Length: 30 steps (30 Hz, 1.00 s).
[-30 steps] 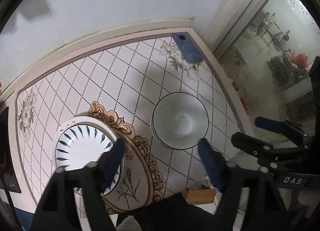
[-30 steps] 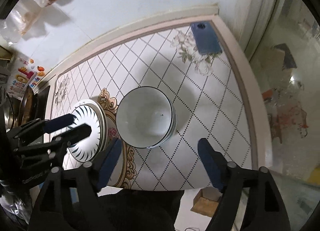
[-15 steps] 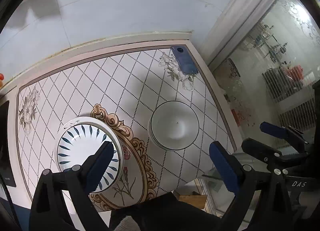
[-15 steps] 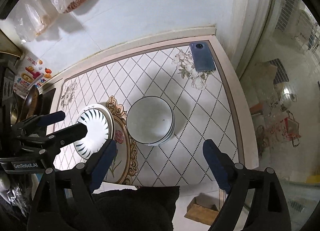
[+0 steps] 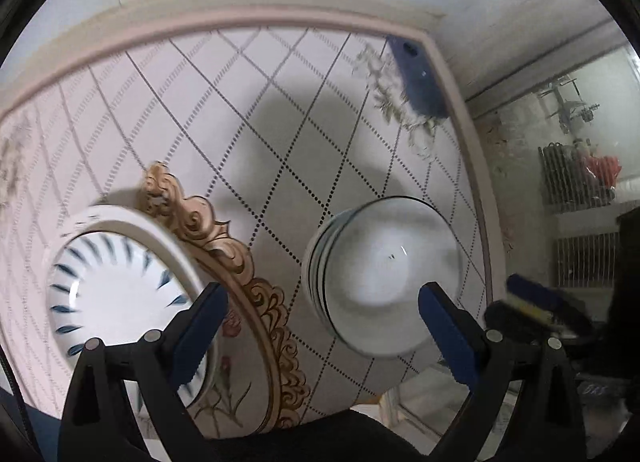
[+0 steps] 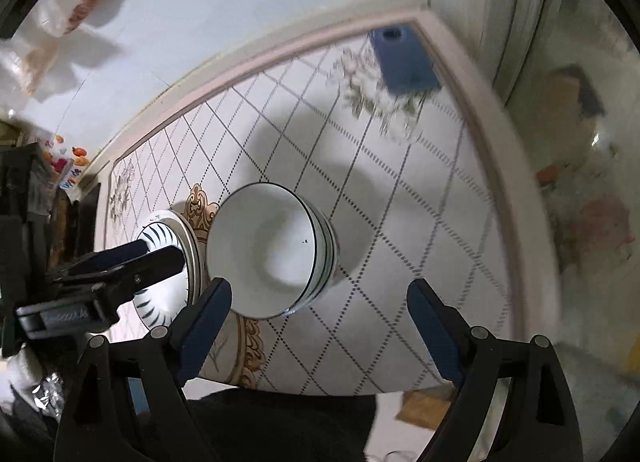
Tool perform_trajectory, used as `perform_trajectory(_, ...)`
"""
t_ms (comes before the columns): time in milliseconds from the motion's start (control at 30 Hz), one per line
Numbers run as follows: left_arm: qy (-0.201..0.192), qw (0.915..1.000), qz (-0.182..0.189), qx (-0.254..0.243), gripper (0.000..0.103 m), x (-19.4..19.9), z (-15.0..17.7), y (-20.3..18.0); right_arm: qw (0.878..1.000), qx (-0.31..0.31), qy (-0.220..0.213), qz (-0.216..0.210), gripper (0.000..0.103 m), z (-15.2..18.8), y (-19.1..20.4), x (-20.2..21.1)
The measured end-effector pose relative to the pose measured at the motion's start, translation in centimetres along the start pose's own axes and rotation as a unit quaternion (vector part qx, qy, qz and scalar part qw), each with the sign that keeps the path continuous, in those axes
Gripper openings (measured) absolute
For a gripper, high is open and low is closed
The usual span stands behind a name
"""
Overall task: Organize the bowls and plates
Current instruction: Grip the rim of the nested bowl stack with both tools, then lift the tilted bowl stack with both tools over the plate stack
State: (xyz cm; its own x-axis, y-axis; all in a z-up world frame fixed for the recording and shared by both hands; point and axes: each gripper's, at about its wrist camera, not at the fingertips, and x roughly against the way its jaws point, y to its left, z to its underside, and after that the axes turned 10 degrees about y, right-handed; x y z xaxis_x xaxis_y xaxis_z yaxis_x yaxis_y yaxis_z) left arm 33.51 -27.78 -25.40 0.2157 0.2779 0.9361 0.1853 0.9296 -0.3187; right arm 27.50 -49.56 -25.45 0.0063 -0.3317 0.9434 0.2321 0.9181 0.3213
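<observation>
A stack of white bowls with a dark rim (image 5: 384, 278) (image 6: 272, 250) stands near the table's front right. A stack of plates, the top one white with blue dashes (image 5: 120, 294) (image 6: 164, 262), stands to its left. My left gripper (image 5: 320, 326) is open and empty above the table, between the plates and the bowls; it also shows in the right wrist view (image 6: 140, 258) over the plates. My right gripper (image 6: 316, 322) is open and empty just in front of the bowls; it shows at the right edge of the left wrist view (image 5: 536, 306).
The table (image 5: 248, 109) has a diamond-tile top with a pink rim. A blue phone (image 5: 416, 77) (image 6: 404, 61) lies at its far right corner. A wall runs behind. A cardboard box (image 6: 424, 402) sits on the floor in front.
Both grippers have dropped closer to the table; bowls and plates look larger now. Both views are blurred by motion. Both grippers stay open.
</observation>
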Motion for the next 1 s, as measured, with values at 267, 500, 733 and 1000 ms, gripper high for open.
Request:
perform_trajectory(267, 0.06, 0.9977, 0.025, 0.016, 0.098, -5.2, -3.3, 1.2, 0.993, -0.028, 0.068, -0.093, 0.092, -3.0, -2.7, -8.3)
perform_trajectory(500, 0.091, 0.994, 0.061, 0.008, 0.091, -7.7, -4.1, 0.8, 0.981, -0.029, 0.105, -0.158, 0.092, -4.4, -3.3, -13.5)
perform_trajectory(733, 0.096, 0.9921, 0.081, 0.005, 0.063, -8.9, -3.9, 0.2, 0.971, -0.034, 0.125, -0.203, 0.072, -5.0, -3.0, -16.5)
perform_trajectory(1000, 0.083, 0.9944, 0.066, 0.007, 0.063, -8.5, -3.5, 0.0, 0.976, -0.035, 0.108, -0.186, 0.066, -4.8, -2.5, -16.6)
